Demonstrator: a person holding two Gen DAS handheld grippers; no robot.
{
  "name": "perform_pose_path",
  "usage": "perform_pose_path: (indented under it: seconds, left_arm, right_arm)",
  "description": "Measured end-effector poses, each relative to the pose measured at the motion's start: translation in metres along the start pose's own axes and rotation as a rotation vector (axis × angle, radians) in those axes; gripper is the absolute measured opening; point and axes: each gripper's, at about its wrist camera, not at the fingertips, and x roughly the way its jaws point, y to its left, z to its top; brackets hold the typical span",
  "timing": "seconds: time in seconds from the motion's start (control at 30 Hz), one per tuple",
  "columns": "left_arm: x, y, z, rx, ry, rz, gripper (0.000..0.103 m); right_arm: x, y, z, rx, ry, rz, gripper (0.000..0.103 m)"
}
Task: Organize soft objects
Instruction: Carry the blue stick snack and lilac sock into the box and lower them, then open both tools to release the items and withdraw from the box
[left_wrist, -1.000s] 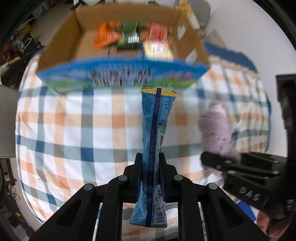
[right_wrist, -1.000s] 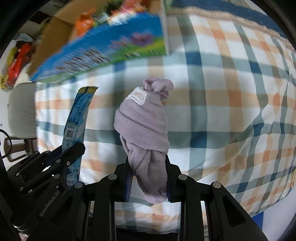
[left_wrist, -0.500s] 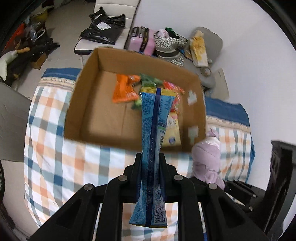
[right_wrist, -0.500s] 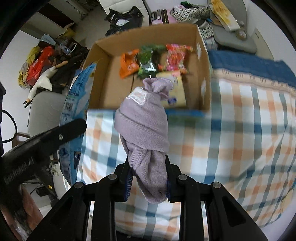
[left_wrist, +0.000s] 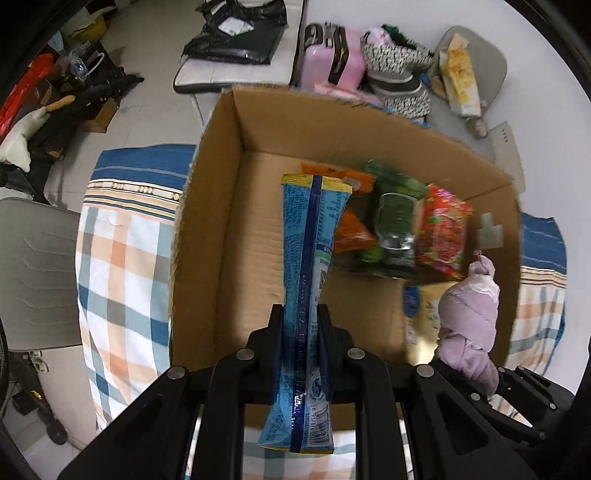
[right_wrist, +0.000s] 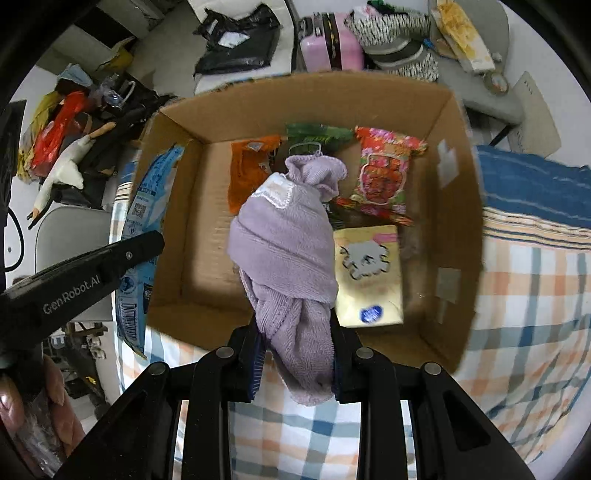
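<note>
My left gripper (left_wrist: 301, 325) is shut on a blue snack packet (left_wrist: 310, 258) and holds it upright above the open cardboard box (left_wrist: 218, 229). My right gripper (right_wrist: 295, 332) is shut on a rolled lilac towel (right_wrist: 284, 251), held over the same box (right_wrist: 458, 206). The towel also shows at the right of the left wrist view (left_wrist: 467, 317). The blue packet shows at the left of the right wrist view (right_wrist: 147, 221). Inside the box lie an orange packet (right_wrist: 247, 173), a green packet (right_wrist: 314, 136), a red packet (right_wrist: 384, 173) and a yellow pack (right_wrist: 369, 277).
The box stands on a checked cloth (right_wrist: 535, 295) over a table. A grey chair (left_wrist: 33, 273) stands at the left. On the floor beyond are a pink case (left_wrist: 332, 59), a black bag (left_wrist: 236, 40) and other clutter.
Both grippers have risen and moved forward, from low in front of the box's near wall to above the box. Each keeps its hold.
</note>
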Motion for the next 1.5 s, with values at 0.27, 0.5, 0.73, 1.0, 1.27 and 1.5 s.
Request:
perform_pose_path:
  seconds: [0.27,0.5,0.73,1.0,1.27,1.5]
  left_arm:
    - [0.031,0.006,0.013,0.032,0.049,0.003,0.014]
    - [0.042,0.006,0.016,0.040,0.087,0.024,0.021]
    - [0.031,0.007,0.011,0.042,0.054,0.035,0.028]
    - [0.005,0.007,-0.011,0.052,-0.031,0.041,0.041]
    - [-0.030,-0.006,-0.043,0.083,-0.163,0.099,0.093]
    - [-0.065,-0.015,-0.068,0.095,-0.268,0.115,0.097]
  right_arm:
    - [0.058,0.002,0.018,0.035,0.091,0.043,0.030]
    - [0.083,0.007,0.027,0.034,0.131,0.047,0.040]
    - [0.085,0.012,0.031,0.026,0.127,0.003,0.065]
    - [0.057,0.007,0.019,0.019,0.060,-0.109,0.067]
    - [0.027,-0.010,0.003,0.027,-0.019,-0.161,0.100]
    - [-0.012,-0.021,-0.024,0.045,-0.079,-0.168,0.103]
